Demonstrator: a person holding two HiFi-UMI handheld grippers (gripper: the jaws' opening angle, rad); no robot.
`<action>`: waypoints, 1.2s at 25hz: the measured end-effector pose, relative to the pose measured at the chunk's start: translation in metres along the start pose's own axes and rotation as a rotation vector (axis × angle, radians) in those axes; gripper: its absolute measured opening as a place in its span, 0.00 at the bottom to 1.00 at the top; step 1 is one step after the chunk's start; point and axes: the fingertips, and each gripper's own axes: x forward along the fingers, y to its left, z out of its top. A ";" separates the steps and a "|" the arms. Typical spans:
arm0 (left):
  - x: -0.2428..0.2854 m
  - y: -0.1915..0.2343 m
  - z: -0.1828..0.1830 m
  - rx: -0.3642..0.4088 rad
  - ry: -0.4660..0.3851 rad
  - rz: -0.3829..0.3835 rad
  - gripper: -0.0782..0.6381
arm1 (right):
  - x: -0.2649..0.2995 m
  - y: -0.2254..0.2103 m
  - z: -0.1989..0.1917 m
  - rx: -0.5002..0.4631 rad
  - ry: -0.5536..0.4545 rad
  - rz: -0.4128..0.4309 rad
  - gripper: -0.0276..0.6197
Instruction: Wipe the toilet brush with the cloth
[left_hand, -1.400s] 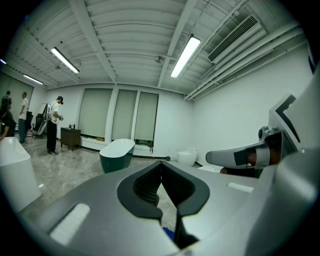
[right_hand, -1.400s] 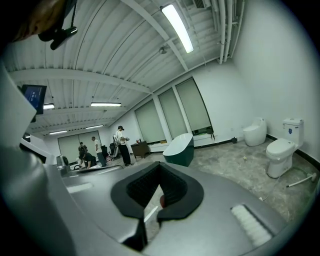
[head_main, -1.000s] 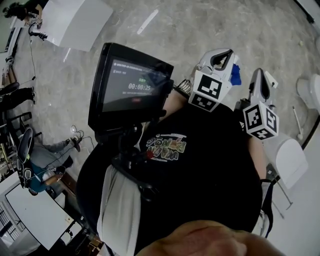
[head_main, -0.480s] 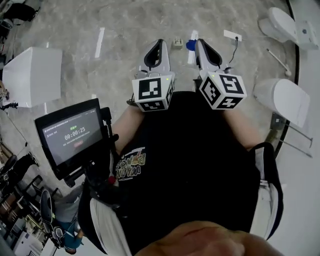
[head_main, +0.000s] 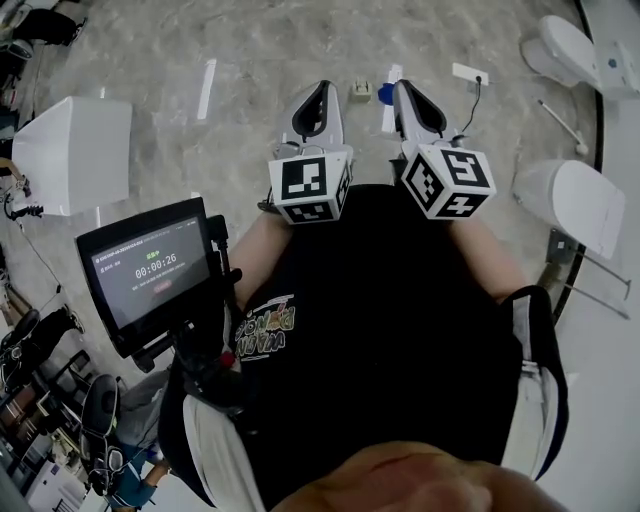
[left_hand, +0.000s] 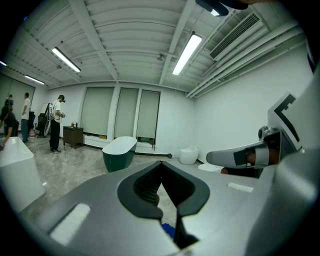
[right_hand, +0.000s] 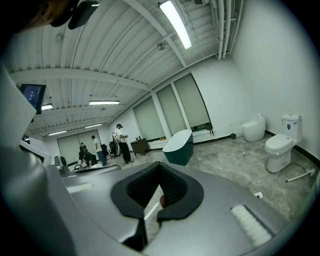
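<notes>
- L gripper (head_main: 318, 90) & R gripper (head_main: 407, 92) are both clenching shut on nothing, hanging near level in front of the chest.
- Blue cloth (head_main: 385, 94) (prob.) is lying on the floor (head_main: 250, 40), seen btwn the 2 grippers.
- Toilet brush (head_main: 558, 125) (prob., white stick) is lying by the toilet (head_main: 565, 45), well apart from the cloth.
- Scene is fitting 2 stages: both items awaiting pickup, or both set down post-wipe.
- Wiping well is needing 1 gripper pinching the handle firmly and the other bunching cloth round it.
</notes>
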 end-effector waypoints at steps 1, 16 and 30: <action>0.000 0.000 0.000 -0.001 0.001 0.001 0.12 | 0.000 0.000 -0.001 0.002 0.003 0.002 0.04; 0.005 0.003 -0.001 -0.004 -0.006 0.022 0.12 | 0.011 0.002 0.000 -0.022 0.018 0.040 0.04; 0.003 -0.004 0.002 -0.007 -0.019 -0.017 0.12 | -0.003 0.003 0.007 -0.044 -0.011 0.003 0.04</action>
